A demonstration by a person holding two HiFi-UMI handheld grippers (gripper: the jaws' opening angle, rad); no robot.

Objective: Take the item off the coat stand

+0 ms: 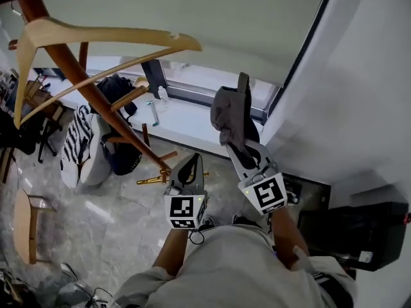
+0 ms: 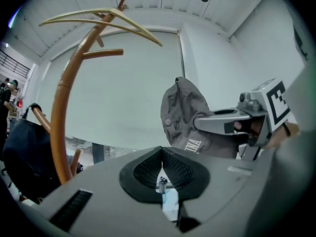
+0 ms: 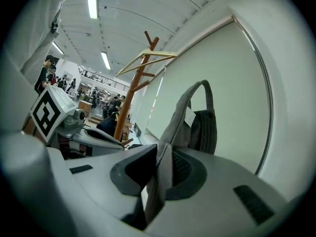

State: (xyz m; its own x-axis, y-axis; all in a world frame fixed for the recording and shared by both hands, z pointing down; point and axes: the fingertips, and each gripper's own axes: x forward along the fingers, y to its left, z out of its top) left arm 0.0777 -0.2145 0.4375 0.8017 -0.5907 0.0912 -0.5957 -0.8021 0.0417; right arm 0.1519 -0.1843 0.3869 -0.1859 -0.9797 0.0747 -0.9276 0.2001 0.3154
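A grey cap (image 1: 230, 117) hangs in the air, away from the wooden coat stand (image 1: 83, 76), which leans across the left of the head view. My right gripper (image 1: 236, 149) is shut on the cap's fabric; the cloth (image 3: 190, 125) runs pinched between its jaws (image 3: 160, 162). My left gripper (image 1: 191, 162) stays just left of it, jaws together, nothing in them (image 2: 161, 154). In the left gripper view the cap (image 2: 185, 117) and the right gripper (image 2: 198, 124) sit to the right of the stand (image 2: 61, 112). The stand's pale curved top arms (image 1: 109, 34) are bare.
A black bag (image 1: 119, 88) and a striped bag (image 1: 80, 140) hang low on the stand. A white window ledge (image 1: 186, 117) runs behind. A white wall (image 1: 359, 95) stands close on the right, with a black box (image 1: 359, 233) below it. A wooden chair (image 1: 26, 226) is at lower left.
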